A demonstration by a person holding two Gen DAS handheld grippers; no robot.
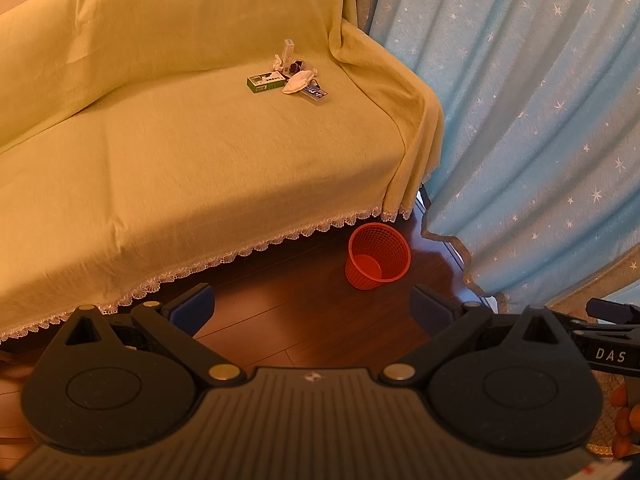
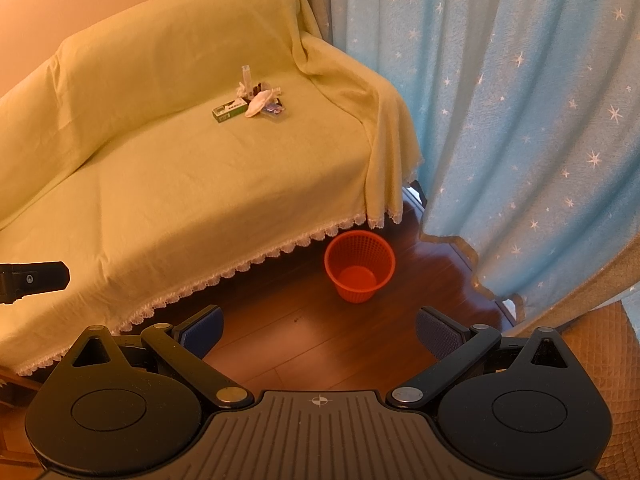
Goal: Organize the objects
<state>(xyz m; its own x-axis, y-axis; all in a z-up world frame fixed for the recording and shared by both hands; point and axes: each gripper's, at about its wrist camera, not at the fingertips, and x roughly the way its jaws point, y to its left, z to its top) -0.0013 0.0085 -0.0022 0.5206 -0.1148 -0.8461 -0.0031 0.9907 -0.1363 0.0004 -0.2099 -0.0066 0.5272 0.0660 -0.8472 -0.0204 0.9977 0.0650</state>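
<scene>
Yellow-green cloth covered the sofa [image 1: 200, 152] that filled most of both views, with a star-patterned blue curtain [image 1: 540, 120] hanging to its right and dark wooden floor [image 1: 300, 320] below.

We noted the task's things as a small cluster of items [image 1: 290, 76] on the seat, near the armrest end and towards the backrest. It lay well ahead of both tools and far out of reach. A green box [image 1: 267, 83] formed the cluster's left edge, its long axis running roughly along the seat. A crumpled white cloth piece [image 1: 298, 81] lay just beside it, partly over a flat blue packet [image 1: 316, 93]. A slim white box [image 1: 288, 51] stood upright behind them.

An orange mesh basket [image 1: 378, 256] stood on the floor at the sofa's front corner, between the tools and the cluster. It appeared empty.

We held the left gripper [image 1: 312, 312] with its jaws spread wide and nothing between them. The right gripper [image 2: 320, 332] was likewise spread wide and carried nothing. Both were over the floor, short of the basket. We judged neither clearly nearer to the cluster.

Several small dark and white pieces behind the cloth could not be identified at this distance; one was possibly a tissue. The sofa's left end was cut off by the frame.
</scene>
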